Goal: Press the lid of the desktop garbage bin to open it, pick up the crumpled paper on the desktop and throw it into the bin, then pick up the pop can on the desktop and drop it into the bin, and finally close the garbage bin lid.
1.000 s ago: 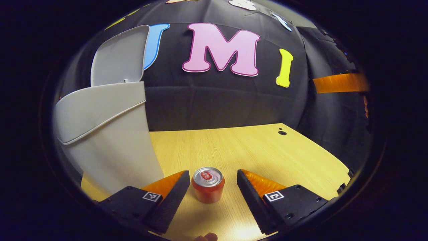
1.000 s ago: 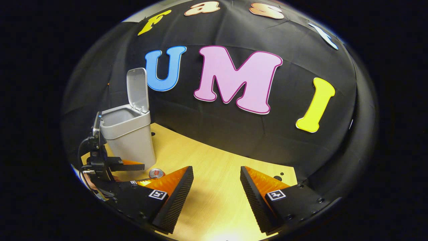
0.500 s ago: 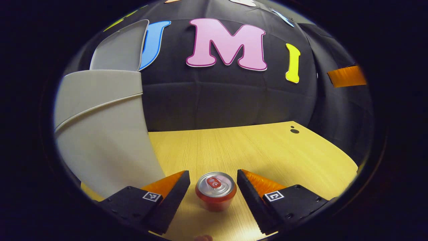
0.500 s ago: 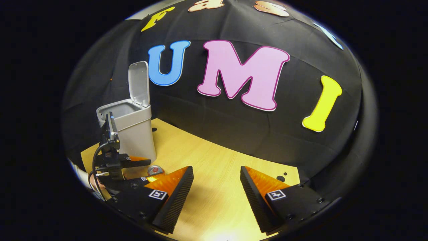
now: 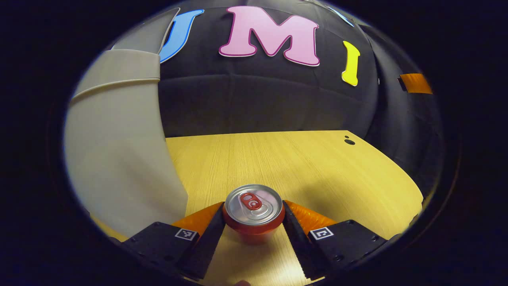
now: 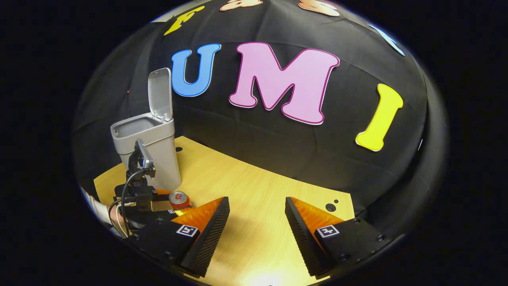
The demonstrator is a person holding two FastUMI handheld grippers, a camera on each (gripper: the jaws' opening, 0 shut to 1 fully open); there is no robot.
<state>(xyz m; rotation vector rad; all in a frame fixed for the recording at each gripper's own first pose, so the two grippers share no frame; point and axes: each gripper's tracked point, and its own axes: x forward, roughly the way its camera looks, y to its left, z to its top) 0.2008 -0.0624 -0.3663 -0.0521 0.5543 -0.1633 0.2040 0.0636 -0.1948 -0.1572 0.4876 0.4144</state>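
We see 1 pop can (image 5: 254, 212), a short cylinder with a red painted wall and a bright silver metal top with a red pull tab. It stands upright on the surface (image 5: 301, 167), caught between the 2 fingers of the left gripper (image 5: 254, 216); its jaws are clamped on the can, 1 finger pressing each side of the red wall. The fingers are wedge shaped with ribbed inner faces, and each black mount behind them carries 1 small square marker.

Just left of the can rises 1 garbage bin (image 5: 119, 147), a smooth, matte grey plastic box with rounded corners and a raised band below its rim. In the right gripper view the same bin (image 6: 152, 153) stands at the far left of the surface with its flat lid (image 6: 160, 93) tipped up on a hinge at the back, so the mouth is open. The can (image 6: 179, 200) shows there too, near the foot of the bin, with the left gripper (image 6: 174, 203) around it, a black cable looping off that gripper's body and a hand with a pale sleeve behind it.

The right gripper (image 6: 257, 222) hangs over bare wood well to the right of the bin, its jaws wide apart and holding nothing.

The surface is pale yellow wood with a fine straight grain and 2 small dark holes near its far right corner. Black, faintly creased cloth walls close in the booth behind and at the sides.
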